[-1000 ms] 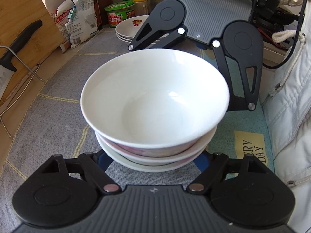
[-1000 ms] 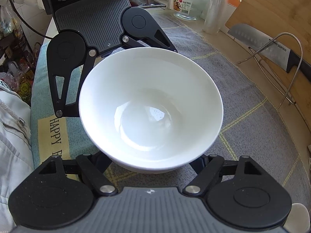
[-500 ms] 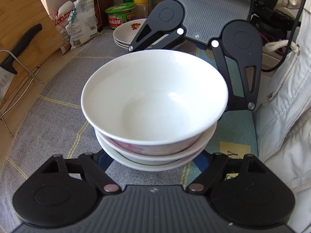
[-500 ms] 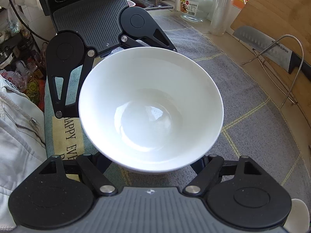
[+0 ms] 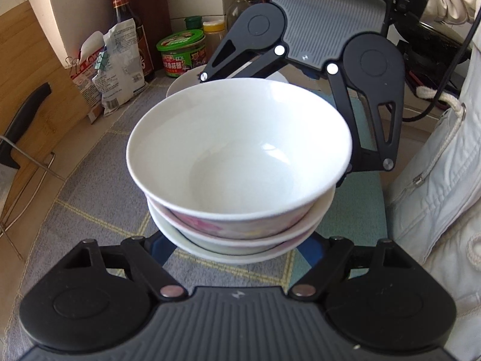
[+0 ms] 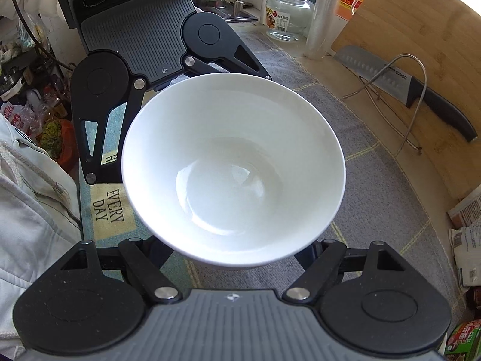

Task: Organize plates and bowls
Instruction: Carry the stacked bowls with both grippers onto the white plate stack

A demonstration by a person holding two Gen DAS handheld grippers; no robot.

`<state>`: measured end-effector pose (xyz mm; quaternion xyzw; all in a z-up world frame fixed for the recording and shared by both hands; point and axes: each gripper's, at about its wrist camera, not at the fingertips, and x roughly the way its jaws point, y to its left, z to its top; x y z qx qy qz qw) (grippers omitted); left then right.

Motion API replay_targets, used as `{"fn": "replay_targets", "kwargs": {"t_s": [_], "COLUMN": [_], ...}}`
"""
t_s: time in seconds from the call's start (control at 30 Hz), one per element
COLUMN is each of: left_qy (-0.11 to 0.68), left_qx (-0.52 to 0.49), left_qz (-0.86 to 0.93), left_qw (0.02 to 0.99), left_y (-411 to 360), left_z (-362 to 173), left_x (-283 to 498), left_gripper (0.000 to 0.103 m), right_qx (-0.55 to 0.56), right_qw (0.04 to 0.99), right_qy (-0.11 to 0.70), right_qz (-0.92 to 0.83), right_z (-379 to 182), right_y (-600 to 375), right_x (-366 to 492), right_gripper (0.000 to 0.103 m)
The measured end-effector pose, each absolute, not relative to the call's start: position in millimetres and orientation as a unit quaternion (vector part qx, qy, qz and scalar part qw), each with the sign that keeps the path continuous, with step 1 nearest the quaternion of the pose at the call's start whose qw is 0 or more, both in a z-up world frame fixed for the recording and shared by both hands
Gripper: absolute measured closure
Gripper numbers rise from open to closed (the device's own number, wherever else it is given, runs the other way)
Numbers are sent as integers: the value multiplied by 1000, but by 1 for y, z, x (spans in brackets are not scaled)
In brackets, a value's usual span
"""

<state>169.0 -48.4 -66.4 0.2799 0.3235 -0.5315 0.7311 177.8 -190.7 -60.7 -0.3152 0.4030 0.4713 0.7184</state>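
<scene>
A stack of three bowls [image 5: 240, 150], the top one plain white [image 6: 234, 162] and the one under it pink-flowered, hangs above the grey checked cloth [image 5: 90, 198]. My left gripper [image 5: 237, 240] grips the stack's near underside, its fingertips hidden below the bowls. My right gripper [image 6: 237, 258] grips it from the opposite side, fingertips hidden too. Each gripper shows at the top of the other's view. A pile of white plates [image 5: 182, 84] lies on the cloth just behind the bowls.
A cutting board [image 6: 421, 48], a knife [image 6: 421, 90] and a wire rack [image 6: 399, 105] stand along the counter's wall side. Bottles, a green tub [image 5: 182, 51] and a bag [image 5: 117, 66] crowd the far end. A person's white jacket [image 5: 436, 186] is close beside the bowls.
Both grippers have risen together with the bowl stack and carried it toward the plates and bottles at the far end. The grip looks unchanged.
</scene>
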Motion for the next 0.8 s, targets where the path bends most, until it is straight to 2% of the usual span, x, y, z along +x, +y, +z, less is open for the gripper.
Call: {"fn": "replay_targets", "kwargs": {"t_s": [0.8], "left_qy": [269], "left_qx": [307], "left_qz": [-575], "left_qw": [709], "left_y": [-186], "left_z": [-65], "left_x": [209], "left_gripper": [20], "right_qx": [-332], "right_qw": [752], "right_qy": [412], "right_qz": [394], "right_z": [-41], "right_y": [-320], "right_x": [194], "right_gripper": [18]}}
